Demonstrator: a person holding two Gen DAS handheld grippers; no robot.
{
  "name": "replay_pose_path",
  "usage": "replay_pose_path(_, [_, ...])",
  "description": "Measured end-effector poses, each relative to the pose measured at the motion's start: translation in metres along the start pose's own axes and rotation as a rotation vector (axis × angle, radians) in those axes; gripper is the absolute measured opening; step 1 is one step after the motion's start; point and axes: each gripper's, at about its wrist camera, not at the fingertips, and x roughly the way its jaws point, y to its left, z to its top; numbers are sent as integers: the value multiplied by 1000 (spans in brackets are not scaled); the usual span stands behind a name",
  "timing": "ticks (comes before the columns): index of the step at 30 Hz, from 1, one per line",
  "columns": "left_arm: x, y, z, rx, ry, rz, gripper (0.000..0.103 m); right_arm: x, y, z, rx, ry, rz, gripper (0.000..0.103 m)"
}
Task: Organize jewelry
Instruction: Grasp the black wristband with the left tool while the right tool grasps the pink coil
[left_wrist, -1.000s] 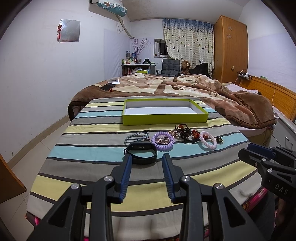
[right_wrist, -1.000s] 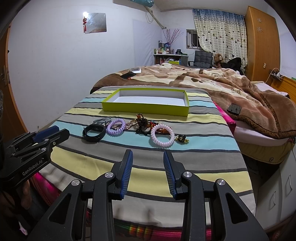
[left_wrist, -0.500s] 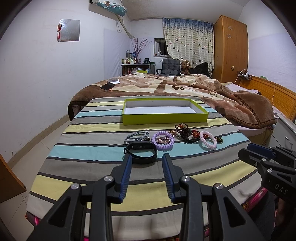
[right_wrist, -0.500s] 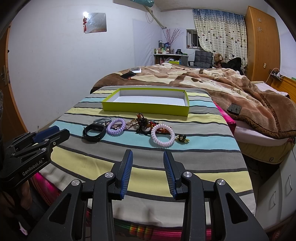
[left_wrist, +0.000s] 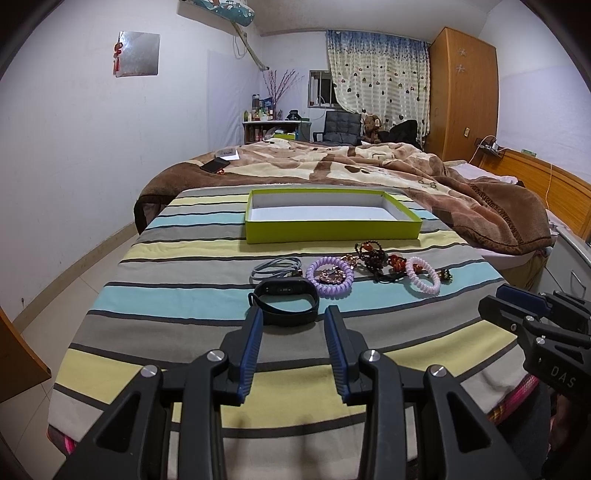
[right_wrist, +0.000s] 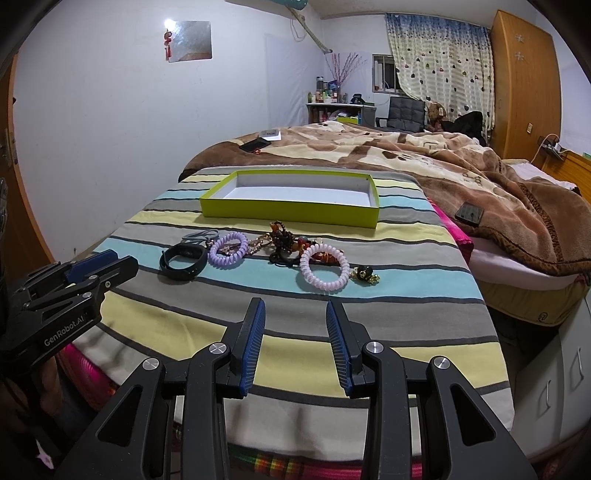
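Looking along your left gripper, you have the striped bedspread filling most of the view, with a brown blanket heaped beyond it at twelve o'clock. On the stripes at twelve o'clock sits the lime-green tray, a shallow box with a white floor and nothing in it. The jewelry lies in a loose row between the tray and your fingers, all of it outside the tray. From your left gripper's view the black wristband is nearest, at twelve o'clock just past the blue pads, which stand spread apart and hold nothing. Behind it at eleven o'clock lies a grey coiled cord; at one o'clock the purple spiral bracelet touches a dark beaded tangle, and the pink spiral bracelet lies further toward two o'clock with a small dark charm just beside it. Your right gripper shows at three o'clock, low over the bed's edge. From its own camera your right gripper is also spread wide and empty above the stripes, with the pink spiral bracelet at twelve o'clock, well ahead of the pads, the charm at one o'clock, and the purple bracelet and wristband off toward ten and eleven o'clock. Your left gripper enters at nine o'clock.
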Motion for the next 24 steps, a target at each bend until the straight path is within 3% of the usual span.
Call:
replay_pose_path(12, [37, 23, 16, -62, 64, 18, 40, 32, -21, 15, 36, 49, 8, 35])
replay_pose_path(24, [77, 34, 24, -125, 180, 19, 40, 83, -40, 33, 104, 147, 46, 35])
